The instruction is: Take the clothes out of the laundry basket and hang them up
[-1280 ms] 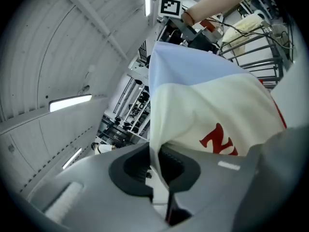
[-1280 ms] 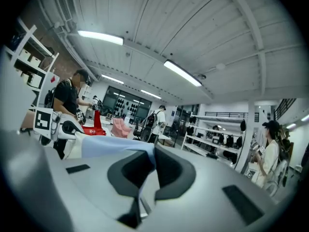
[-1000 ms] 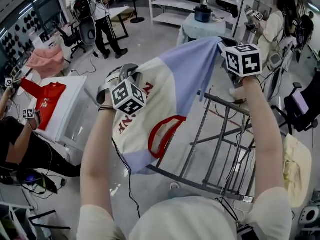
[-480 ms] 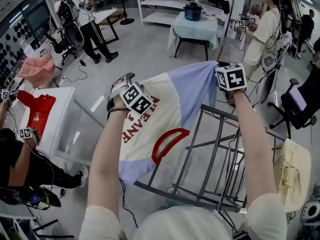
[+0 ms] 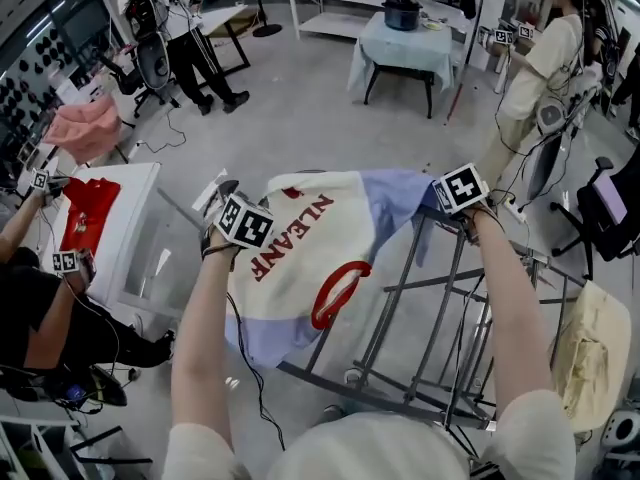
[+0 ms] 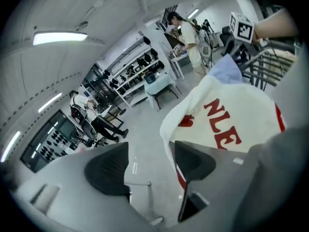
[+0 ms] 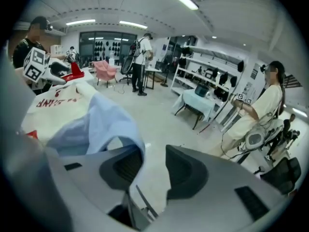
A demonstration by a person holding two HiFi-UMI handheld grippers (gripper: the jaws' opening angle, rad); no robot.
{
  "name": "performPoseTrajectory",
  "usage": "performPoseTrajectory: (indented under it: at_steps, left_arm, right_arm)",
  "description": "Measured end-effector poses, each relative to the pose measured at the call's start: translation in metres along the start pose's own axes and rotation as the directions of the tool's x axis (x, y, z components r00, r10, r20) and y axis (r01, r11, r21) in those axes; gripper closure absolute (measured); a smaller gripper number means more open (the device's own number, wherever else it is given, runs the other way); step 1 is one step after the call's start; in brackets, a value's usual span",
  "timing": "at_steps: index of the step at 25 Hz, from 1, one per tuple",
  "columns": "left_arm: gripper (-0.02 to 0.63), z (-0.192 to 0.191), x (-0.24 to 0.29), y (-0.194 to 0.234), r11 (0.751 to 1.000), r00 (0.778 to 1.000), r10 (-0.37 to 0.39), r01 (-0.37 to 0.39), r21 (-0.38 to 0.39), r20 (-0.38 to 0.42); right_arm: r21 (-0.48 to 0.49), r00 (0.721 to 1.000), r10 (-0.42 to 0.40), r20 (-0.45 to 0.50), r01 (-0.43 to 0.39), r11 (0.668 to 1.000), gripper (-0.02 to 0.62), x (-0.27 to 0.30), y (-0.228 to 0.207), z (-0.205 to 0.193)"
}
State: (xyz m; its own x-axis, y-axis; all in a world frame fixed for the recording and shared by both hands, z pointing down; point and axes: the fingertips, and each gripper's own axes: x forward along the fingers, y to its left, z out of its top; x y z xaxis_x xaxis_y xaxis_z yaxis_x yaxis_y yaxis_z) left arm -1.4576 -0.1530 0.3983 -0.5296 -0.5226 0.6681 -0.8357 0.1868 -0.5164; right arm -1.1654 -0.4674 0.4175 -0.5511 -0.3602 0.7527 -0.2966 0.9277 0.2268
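A cream and light-blue shirt with red letters lies draped over the top left corner of the grey drying rack. My left gripper is at the shirt's cream left edge. In the left gripper view its jaws have just been opening and stand wide; the shirt edge hangs against the right pad, unpressed. My right gripper is at the blue shoulder by the rack's top bar. Its jaws have just been opening too; blue cloth droops over the left pad into the gap, not pinched.
A white table with a red garment stands at the left, a seated person beside it. Pink cloth lies beyond. A small covered table and shelving are at the back. People stand at far left and right. Cream cloth lies right of the rack.
Both hands have dropped with the shirt, which has gone from held up and spread to lying over the rack. Both grippers' jaws have opened off the cloth.
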Motion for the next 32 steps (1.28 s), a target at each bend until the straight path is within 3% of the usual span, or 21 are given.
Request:
performPoseTrajectory:
  at_steps: [3, 6, 10, 15, 17, 19, 23, 28, 29, 31, 32]
  left_arm:
    - [0.299, -0.015, -0.034, -0.006, 0.993, 0.996, -0.071, 0.075, -0.090, 0.053]
    - [0.299, -0.039, -0.069, -0.024, 0.975, 0.984, -0.155, 0.167, -0.148, 0.090]
    - [0.299, -0.063, -0.123, -0.062, 0.948, 0.960, -0.247, 0.268, -0.172, 0.132]
    - [0.299, -0.087, -0.181, -0.137, 0.889, 0.897, -0.410, 0.433, -0.147, 0.163]
    - [0.298, -0.094, -0.202, -0.166, 0.852, 0.861, -0.474, 0.501, -0.149, 0.183]
    - [0.299, -0.108, -0.218, -0.188, 0.836, 0.845, -0.510, 0.531, -0.139, 0.161]
    - [0.293, -0.149, -0.232, -0.217, 0.861, 0.868, -0.494, 0.497, -0.106, 0.062]
    - [0.285, -0.155, -0.236, -0.213, 0.861, 0.882, -0.452, 0.470, -0.193, 0.133]
    - [0.288, -0.153, -0.237, -0.213, 0.857, 0.882, -0.448, 0.470, -0.211, 0.144]
    - [0.321, -0.150, -0.238, -0.206, 0.850, 0.887, -0.425, 0.460, -0.259, 0.180]
    - [0.355, -0.150, -0.237, -0.199, 0.849, 0.894, -0.402, 0.445, -0.284, 0.197]
  right_arm:
    - [0.008, 0.999, 0.028, -0.020, -0.028, 1.000, 0.420, -0.008, 0.001, -0.021]
    - [0.041, 0.996, 0.046, 0.079, -0.049, 0.998, 0.420, -0.030, 0.012, -0.017]
    - [-0.034, 0.963, 0.165, 0.212, -0.161, 0.986, 0.422, -0.063, 0.066, 0.002]
    - [-0.185, 0.896, 0.367, 0.249, -0.328, 0.927, 0.420, -0.088, 0.160, 0.001]
    - [-0.251, 0.870, 0.436, 0.229, -0.380, 0.891, 0.419, -0.096, 0.193, -0.006]
    - [-0.315, 0.857, 0.481, 0.183, -0.413, 0.855, 0.416, -0.098, 0.220, -0.018]
    - [-0.424, 0.877, 0.473, 0.084, -0.398, 0.813, 0.416, -0.083, 0.247, -0.048]
    - [-0.503, 0.916, 0.401, 0.026, -0.335, 0.797, 0.433, -0.063, 0.262, -0.050]
    - [-0.529, 0.929, 0.370, 0.018, -0.305, 0.792, 0.460, -0.060, 0.259, -0.049]
    - [-0.542, 0.947, 0.321, 0.023, -0.258, 0.799, 0.581, -0.060, 0.251, -0.044]
    - [-0.519, 0.947, 0.319, 0.033, -0.257, 0.815, 0.583, -0.063, 0.249, -0.041]
